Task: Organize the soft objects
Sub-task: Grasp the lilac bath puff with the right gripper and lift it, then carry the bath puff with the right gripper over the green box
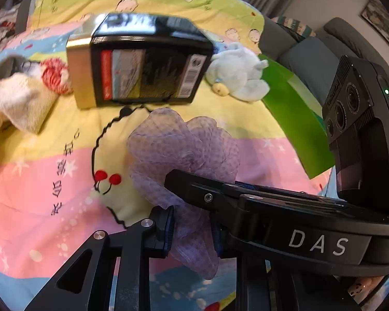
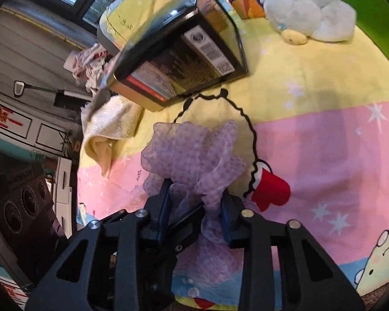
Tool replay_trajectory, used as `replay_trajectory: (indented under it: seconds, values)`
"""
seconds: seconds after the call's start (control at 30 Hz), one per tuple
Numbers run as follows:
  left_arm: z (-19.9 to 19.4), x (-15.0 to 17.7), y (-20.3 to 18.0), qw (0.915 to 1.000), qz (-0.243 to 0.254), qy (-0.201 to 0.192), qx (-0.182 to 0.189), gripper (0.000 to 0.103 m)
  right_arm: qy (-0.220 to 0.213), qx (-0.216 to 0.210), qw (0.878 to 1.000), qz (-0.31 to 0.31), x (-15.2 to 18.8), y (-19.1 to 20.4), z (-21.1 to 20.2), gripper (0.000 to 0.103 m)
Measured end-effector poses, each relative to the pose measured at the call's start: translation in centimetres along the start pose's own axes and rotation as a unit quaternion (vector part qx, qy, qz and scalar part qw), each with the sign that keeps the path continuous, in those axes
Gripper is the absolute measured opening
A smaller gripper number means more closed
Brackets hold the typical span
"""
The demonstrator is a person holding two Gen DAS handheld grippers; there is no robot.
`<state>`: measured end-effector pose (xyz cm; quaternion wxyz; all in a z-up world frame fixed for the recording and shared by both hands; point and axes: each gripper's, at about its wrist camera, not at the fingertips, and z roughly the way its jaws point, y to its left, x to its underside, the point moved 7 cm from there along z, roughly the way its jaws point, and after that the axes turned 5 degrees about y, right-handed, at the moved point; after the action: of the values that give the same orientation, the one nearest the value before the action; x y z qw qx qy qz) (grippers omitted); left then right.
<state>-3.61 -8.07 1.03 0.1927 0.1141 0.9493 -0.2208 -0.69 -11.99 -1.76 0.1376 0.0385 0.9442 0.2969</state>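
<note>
A purple mesh bath pouf (image 1: 184,153) is held above the cartoon bedsheet (image 1: 39,181). My left gripper (image 1: 194,230) is shut on its lower tail. My right gripper (image 2: 197,207) is shut on the same pouf (image 2: 194,150) from the other side; its black body crosses the left wrist view (image 1: 272,207). A black and gold box (image 1: 142,62) stands open beyond the pouf, also in the right wrist view (image 2: 179,49). A white plush toy (image 1: 238,75) lies right of the box, a cream towel (image 1: 15,98) to its left.
A red and white knitted item (image 1: 54,75) lies between towel and box. A green panel (image 1: 293,114) borders the sheet on the right. In the right wrist view the bed's edge drops to a cabinet (image 2: 18,119) and a speaker (image 2: 20,202) on the left.
</note>
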Motion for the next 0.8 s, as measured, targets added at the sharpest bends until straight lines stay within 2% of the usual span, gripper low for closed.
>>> replay_trajectory:
  seconds: [0.4, 0.57, 0.8]
  values:
    - [-3.7, -2.3, -5.0, 0.9962, 0.058, -0.064, -0.005, 0.024, -0.094, 0.0, 0.995, -0.025, -0.4, 1.8, -6.7, 0.033]
    - [-5.0, -3.3, -6.8, 0.9926, 0.084, -0.087, 0.007, 0.024, -0.134, 0.015, 0.99, -0.036, -0.9, 2.5, -9.2, 0.033]
    - [-4.9, -5.8, -9.3, 0.9867, 0.111, -0.116, 0.025, 0.024, -0.174, 0.038, 0.983, -0.042, -2.6, 1.5, -12.3, 0.032]
